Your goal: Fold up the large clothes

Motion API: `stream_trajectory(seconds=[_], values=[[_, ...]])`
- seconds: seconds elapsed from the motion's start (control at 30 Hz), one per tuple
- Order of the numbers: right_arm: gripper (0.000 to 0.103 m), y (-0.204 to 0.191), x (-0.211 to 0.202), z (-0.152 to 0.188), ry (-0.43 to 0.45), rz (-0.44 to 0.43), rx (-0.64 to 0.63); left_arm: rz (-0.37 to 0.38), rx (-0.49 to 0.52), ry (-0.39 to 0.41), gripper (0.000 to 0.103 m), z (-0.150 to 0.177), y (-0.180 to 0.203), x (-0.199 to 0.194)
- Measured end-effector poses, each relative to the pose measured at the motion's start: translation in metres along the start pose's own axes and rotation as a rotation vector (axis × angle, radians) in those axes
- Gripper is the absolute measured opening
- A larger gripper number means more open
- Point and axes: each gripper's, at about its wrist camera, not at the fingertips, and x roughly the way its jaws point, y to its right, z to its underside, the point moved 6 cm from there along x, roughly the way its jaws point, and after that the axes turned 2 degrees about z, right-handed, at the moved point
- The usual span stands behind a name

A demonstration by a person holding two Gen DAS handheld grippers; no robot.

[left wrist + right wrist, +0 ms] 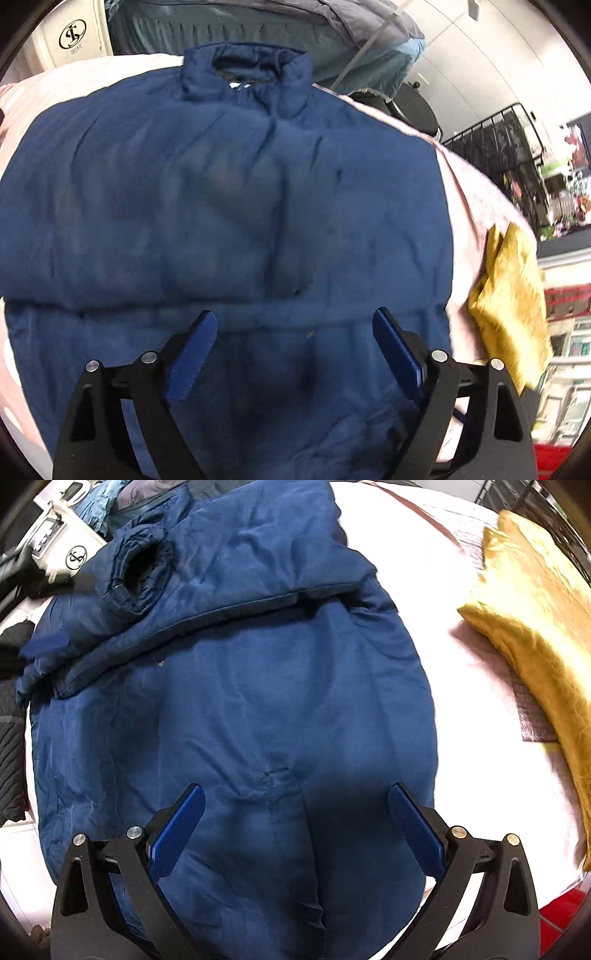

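Blue padded fabric fills nearly everything below both tools: a big navy jacket (pixel 229 206) lies spread on a pale pink bedcover (pixel 476 192), its stand-up collar (pixel 245 79) at the far end from the left gripper (pixel 293 345). That gripper points steeply down over the near part of the jacket, just this side of a crosswise fold line, its jaws spread wide and nothing between the blue pads; the cloth below them lies free. To its right, near the bed edge, a mustard-yellow cushion (pixel 511 306) rests on the cover. The right gripper (pixel 295 821) hangs straight down over the same jacket (pixel 236 709), jaws likewise wide apart and empty, with a short stitched seam just ahead of its tips. Beyond it a sleeve lies folded across the body, its elastic cuff (pixel 142 574) open toward the far left. The gold cushion (pixel 535 635) sits well off to this gripper's right, apart from the jacket, on the white-pink cover (pixel 472 720). Dark clothing shows at the far left edge.
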Motion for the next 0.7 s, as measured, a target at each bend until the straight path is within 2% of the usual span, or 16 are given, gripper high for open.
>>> stream_trajectory(seconds=[0.13, 0.33, 0.43, 0.57, 0.63, 0.7], values=[[0.098, -0.023, -0.001, -0.01, 0.015, -0.011, -0.052, -0.066, -0.007, 0.025, 0.084, 0.018, -0.037, -0.013], [0.098, -0.067, -0.014, -0.051, 0.076, -0.094, -0.136, -0.127, -0.178, 0.052, 0.084, 0.044, -0.117, -0.035], [0.098, -0.091, -0.024, -0.083, 0.131, -0.143, -0.169, -0.176, -0.209, 0.055, 0.084, 0.063, -0.144, -0.041], [0.092, -0.121, -0.027, -0.122, 0.183, -0.194, -0.201, -0.206, -0.239, 0.052, 0.084, 0.089, -0.169, -0.049], [0.086, -0.137, -0.016, -0.138, 0.168, -0.194, -0.202, -0.208, -0.263, 0.05, 0.084, 0.098, -0.176, -0.051], [0.075, -0.145, -0.005, -0.146, 0.14, -0.202, -0.202, -0.205, -0.289, 0.046, 0.084, 0.106, -0.183, -0.051]])
